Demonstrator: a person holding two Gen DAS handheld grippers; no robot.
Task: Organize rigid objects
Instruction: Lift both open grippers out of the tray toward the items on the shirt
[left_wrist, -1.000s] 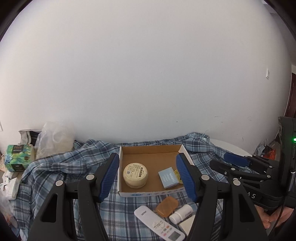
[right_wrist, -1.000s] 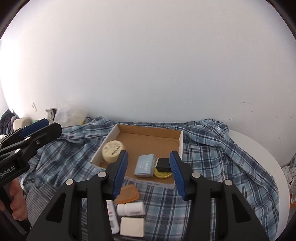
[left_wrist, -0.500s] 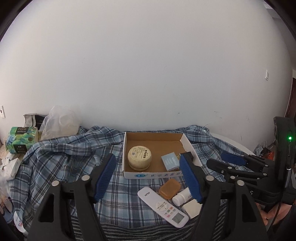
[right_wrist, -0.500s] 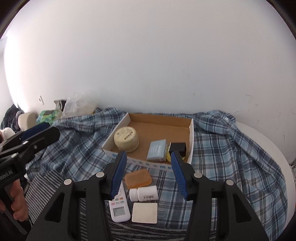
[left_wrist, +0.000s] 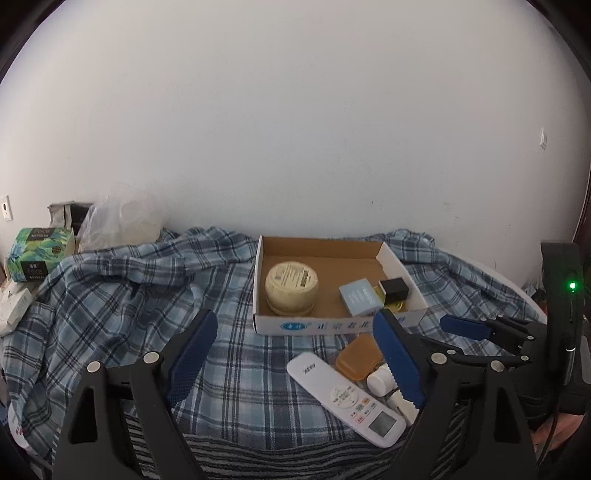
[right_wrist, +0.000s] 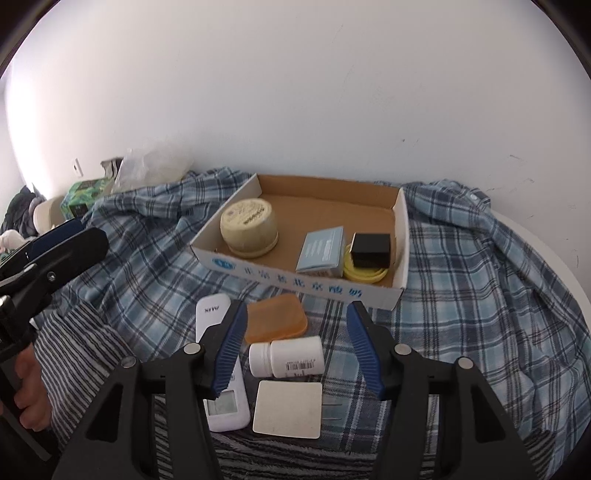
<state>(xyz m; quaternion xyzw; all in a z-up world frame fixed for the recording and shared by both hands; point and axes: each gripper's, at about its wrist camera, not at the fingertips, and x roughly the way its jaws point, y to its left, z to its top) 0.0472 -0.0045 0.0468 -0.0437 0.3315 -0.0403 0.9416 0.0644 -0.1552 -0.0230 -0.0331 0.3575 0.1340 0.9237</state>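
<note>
Left tongs (left_wrist: 295, 354), left wrist view: jaws are opening and stand wide, with nothing pressed between the pads. Only plaid cloth and the near end of the white remote (left_wrist: 343, 397) lie in the gap. The remote's long axis runs from 10 o'clock to 4 o'clock, its display end nearest the camera. The orange case (left_wrist: 356, 356) and the white pill bottle (left_wrist: 378, 380) sit just beside the right-hand pad at 1 o'clock, partly hidden by it. The cardboard box (left_wrist: 325, 325) lies further out at 12 o'clock on the covered bench and holds a round cream jar (left_wrist: 291, 288), a pale blue packet (left_wrist: 358, 299) and a black cube (left_wrist: 394, 288).

Right tongs (right_wrist: 295, 345), right wrist view: jaws are opening, released, nothing gripped. The pill bottle (right_wrist: 287, 356) lies on its side directly between the pads, long axis crosswise from 9 o'clock to 3 o'clock, cap toward 9 o'clock. The orange case (right_wrist: 276, 322) is just beyond it at 11 o'clock. A white square pad (right_wrist: 288, 409) lies at 6 o'clock, near the bottle. The remote (right_wrist: 218, 369) runs along the left pad, partly covered.

Judgement: the right tongs are nearer the bottle and aligned with it. Its axis lies across the jaws, so closing would bear on cap and base.
</note>
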